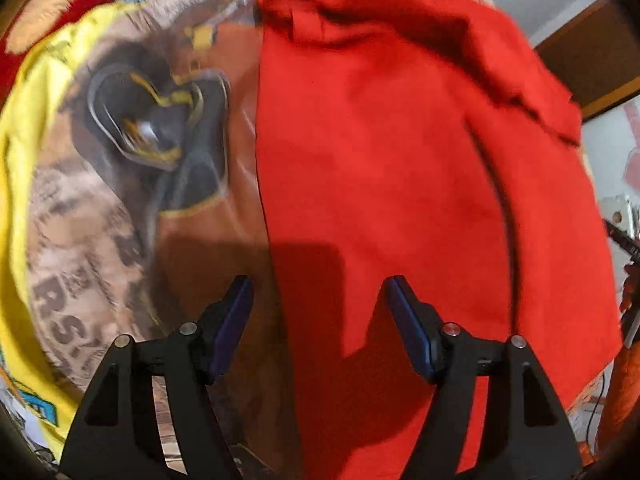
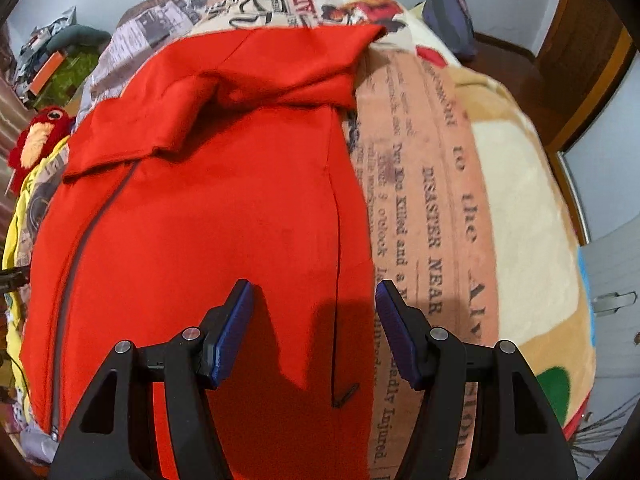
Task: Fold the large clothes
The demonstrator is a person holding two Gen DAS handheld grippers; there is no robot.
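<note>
A large red garment (image 1: 400, 168) lies spread on a bed covered by a newspaper-print blanket (image 1: 88, 240). Its sleeves are folded across the upper part in the right wrist view (image 2: 224, 92). My left gripper (image 1: 318, 292) is open and empty, hovering over the garment's left edge. My right gripper (image 2: 314, 296) is open and empty, hovering over the garment's (image 2: 200, 220) right side, near a seam and a small pocket slit (image 2: 346, 394).
A yellow cloth (image 1: 28, 160) lies along the bed's left side. A red plush toy (image 2: 36, 140) sits at the far left. A dark cap (image 2: 450, 20) rests at the bed's far end. A wooden door frame (image 2: 592, 56) stands to the right.
</note>
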